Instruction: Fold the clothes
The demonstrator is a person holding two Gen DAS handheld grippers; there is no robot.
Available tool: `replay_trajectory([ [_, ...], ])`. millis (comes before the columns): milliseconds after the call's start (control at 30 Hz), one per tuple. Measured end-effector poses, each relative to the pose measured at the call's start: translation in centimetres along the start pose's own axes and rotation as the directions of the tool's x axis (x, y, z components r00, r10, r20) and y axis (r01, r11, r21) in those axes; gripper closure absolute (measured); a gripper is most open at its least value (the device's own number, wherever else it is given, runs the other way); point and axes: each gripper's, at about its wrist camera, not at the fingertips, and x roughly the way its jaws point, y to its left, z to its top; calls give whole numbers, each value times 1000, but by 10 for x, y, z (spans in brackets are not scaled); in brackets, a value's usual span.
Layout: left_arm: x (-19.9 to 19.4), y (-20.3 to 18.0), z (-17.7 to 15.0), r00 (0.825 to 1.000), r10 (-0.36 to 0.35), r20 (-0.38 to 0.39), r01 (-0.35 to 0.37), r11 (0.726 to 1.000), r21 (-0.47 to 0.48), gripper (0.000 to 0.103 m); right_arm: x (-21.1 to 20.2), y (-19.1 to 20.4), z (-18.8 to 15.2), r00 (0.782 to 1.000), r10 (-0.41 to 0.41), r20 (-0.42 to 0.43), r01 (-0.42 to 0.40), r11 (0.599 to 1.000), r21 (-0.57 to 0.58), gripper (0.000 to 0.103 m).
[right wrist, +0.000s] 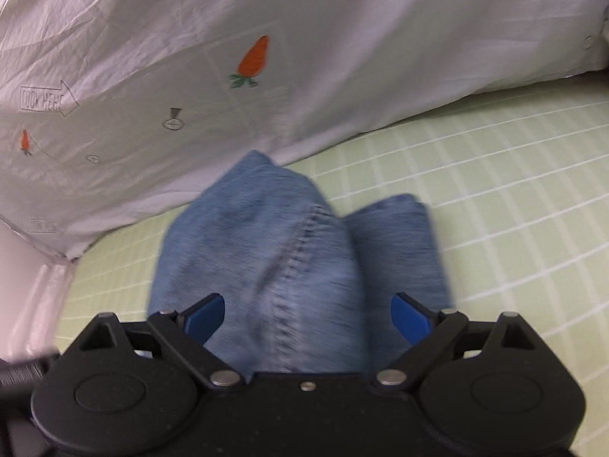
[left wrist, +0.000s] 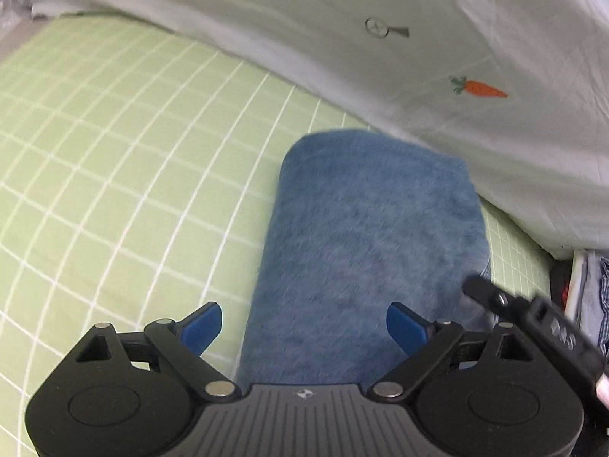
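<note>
A pair of blue jeans (left wrist: 373,236) lies folded into a thick narrow bundle on a green checked bed sheet (left wrist: 114,175). My left gripper (left wrist: 304,327) is open, its blue pads on either side of the bundle's near end, not pressing it. The right gripper's dark finger (left wrist: 495,299) shows at the bundle's right edge. In the right wrist view the jeans (right wrist: 289,266) show a stitched seam and a second folded layer on the right. My right gripper (right wrist: 308,320) is open around the near end of the denim. The view is blurred.
A white duvet with carrot prints (left wrist: 418,57) lies along the far side of the jeans, and shows in the right wrist view (right wrist: 190,76). The green sheet (right wrist: 495,209) spreads to the right. A pile of cloth (left wrist: 590,304) sits at the right bed edge.
</note>
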Motion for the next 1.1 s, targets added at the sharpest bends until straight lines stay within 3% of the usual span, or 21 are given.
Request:
replay_trajectory([
  [33, 3, 1, -1, 1000, 3, -10, -3, 1000, 7, 10, 6, 2, 0, 1000, 14, -24, -14, 1000, -3, 21],
  [67, 5, -2, 0, 1000, 9, -19, -9, 1000, 18, 10, 8, 3, -1, 1000, 11, -21, -11, 1000, -9, 45],
  [100, 3, -2, 0, 1000, 10, -23, -10, 999, 31, 10, 4, 4, -4, 1000, -2, 11, 3, 999, -40, 76],
  [200, 0, -10, -1, 1000, 6, -19, -5, 997, 75, 10, -34, -6, -8, 987, 130, 92, -128, 991, -26, 80],
  [267, 0, -16, -1, 1000, 2, -12, 0, 994, 105, 10, -63, -19, -14, 976, 167, 143, -171, 985, 20, 80],
  [333, 3, -23, -1, 1000, 9, -11, -8, 991, 137, 10, -64, -34, -23, 988, 79, 131, -82, 996, 20, 78],
  [433, 19, -29, -1, 998, 39, -46, -31, 987, 160, 10, -48, -58, -35, 996, -77, 52, 76, 997, 14, 52],
  [567, 35, -27, 4, 996, 31, -80, -20, 990, 137, 10, -40, -72, -33, 995, -76, 61, 73, 997, 39, 17],
  [633, 41, -26, 8, 996, 18, -91, -7, 993, 116, 10, -32, -76, -31, 995, -78, 59, 76, 996, 41, 16],
  [867, 59, -27, 20, 987, -67, -144, 80, 993, 87, 13, -12, -84, -24, 1000, 28, 7, -28, 998, 48, 13],
  [933, 61, -29, 23, 983, -106, -148, 122, 987, 101, 29, -7, -79, -24, 999, 52, 11, -53, 998, 31, 25],
  [967, 60, -29, 23, 982, -119, -146, 136, 985, 107, 34, -7, -76, -24, 998, 63, 4, -63, 997, 38, 43],
  [1000, 58, -29, 23, 981, -131, -142, 147, 983, 113, 46, -8, -74, -23, 998, 67, 3, -67, 996, 67, 54],
  [1033, 53, -30, 21, 982, -137, -129, 153, 981, 122, 60, -11, -73, -23, 998, 69, 3, -69, 992, 101, 59],
  [1100, 36, -35, 16, 982, -164, -95, 178, 971, 161, 73, -22, -63, -23, 998, 55, 17, -56, 992, 110, 70],
])
